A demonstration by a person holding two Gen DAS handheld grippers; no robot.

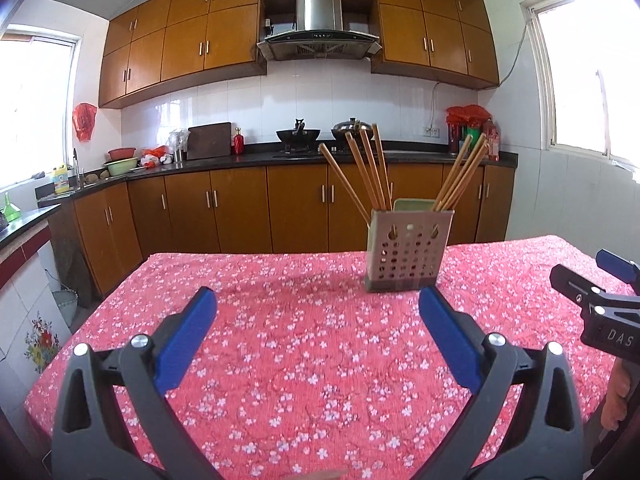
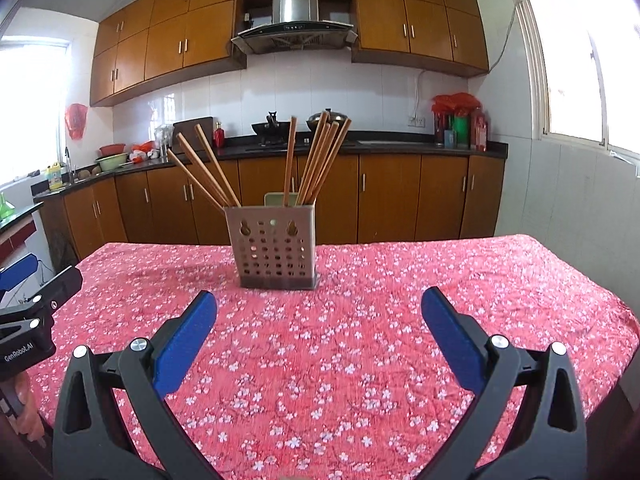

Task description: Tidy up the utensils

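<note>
Here the left gripper (image 1: 318,308) hovers low over the table (image 1: 280,360), its two blue fingers (image 1: 188,344) spread wide with nothing between them. The right gripper (image 2: 319,308) hangs likewise, fingers wide apart and empty, level with the left one at the near edge; each shows at the side of the other's view.

The table wears a red cloth with small white blossoms. Beyond its far edge runs a kitchen: brown cabinets (image 2: 280,200) below a dark counter (image 2: 400,140), more cabinets above, a steel hood (image 2: 294,20), white tiles, and a bright window on each side.

One holder (image 2: 274,248), a perforated box, stands upright toward the far edge of the table, near the middle. About nine wooden chopsticks (image 2: 320,160) stand in it, three or four leaning left, the rest right.
</note>
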